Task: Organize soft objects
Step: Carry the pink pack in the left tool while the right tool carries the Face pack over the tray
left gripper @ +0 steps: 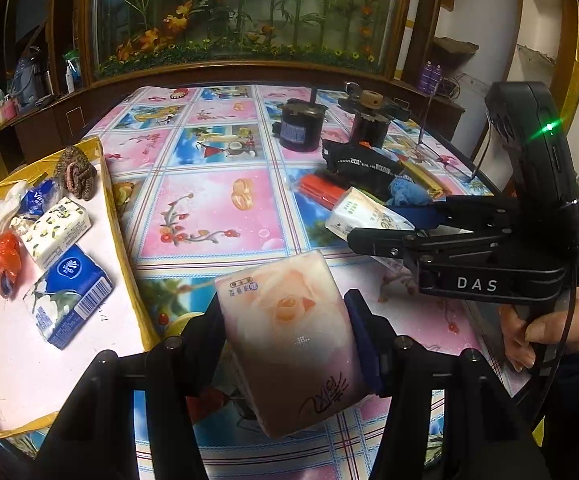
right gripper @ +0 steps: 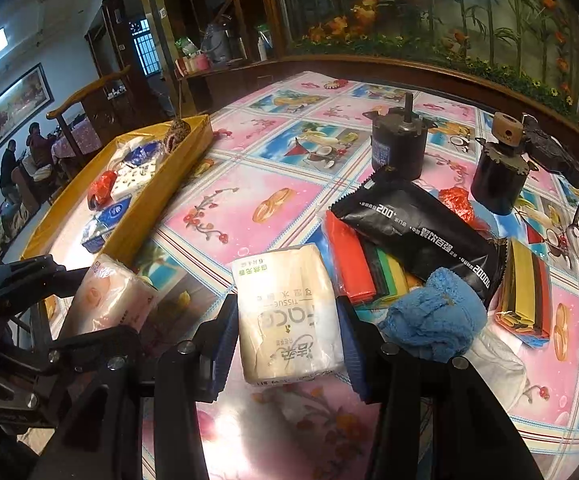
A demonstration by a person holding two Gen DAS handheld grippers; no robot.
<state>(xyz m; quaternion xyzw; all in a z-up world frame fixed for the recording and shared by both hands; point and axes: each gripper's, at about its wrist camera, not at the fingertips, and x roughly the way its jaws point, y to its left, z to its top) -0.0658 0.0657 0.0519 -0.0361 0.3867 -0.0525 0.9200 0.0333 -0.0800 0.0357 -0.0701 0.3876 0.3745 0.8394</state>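
Our left gripper was clamped on a pink rose-print tissue pack, its blue pads pressing both sides, the pack lifted clear of the tablecloth. Our right gripper had likewise closed on a cream tissue pack, which sat squarely between its pads.

Just left of the pink pack lay the yellow-rimmed tray, already holding a blue tissue pack, a lemon-print pack, an orange bag and a brown knitted piece. We judged the sorting about half done.

Beside the right gripper a blue cloth, a black packet and coloured folded bags still waited on the table, with two dark motors beyond them.
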